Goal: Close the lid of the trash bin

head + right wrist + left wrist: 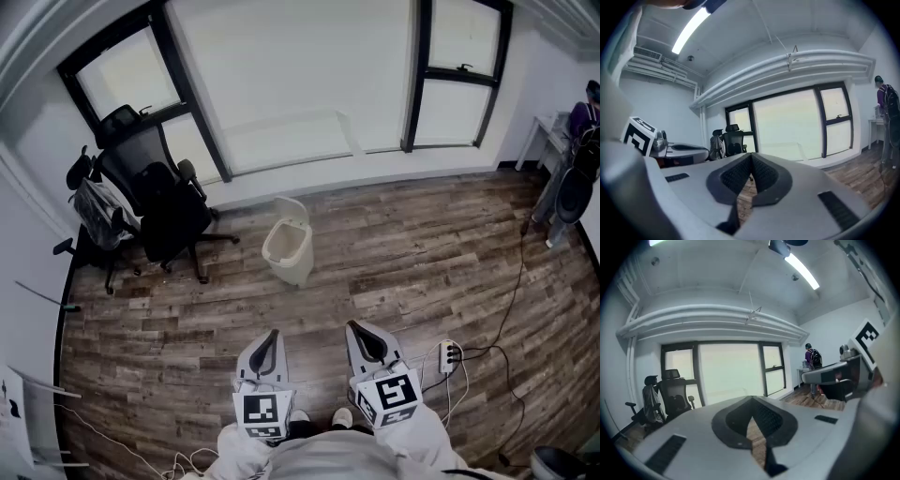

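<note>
Head view
- Floor: dark wood planks run across the whole room.
- Trash bin: a pale trash bin stands on the planks near the window wall, its lid tipped up and open.
- Room: tall windows fill the far wall. Black office chairs are crowded at the left, and a white table stands at the far right.
- Cables: a power strip lies beside the right gripper.
- Grippers: the left gripper and right gripper are held low, well apart from the trash bin.

Left gripper view
- Jaws: the tips are pressed together with nothing held. Only a sliver of floor shows behind them.
- Room: a person stands by the right wall, and a ceiling light glows above.

Right gripper view
- Jaws: the tips meet and hold nothing.
- Room: the office chairs sit by the windows.
</note>
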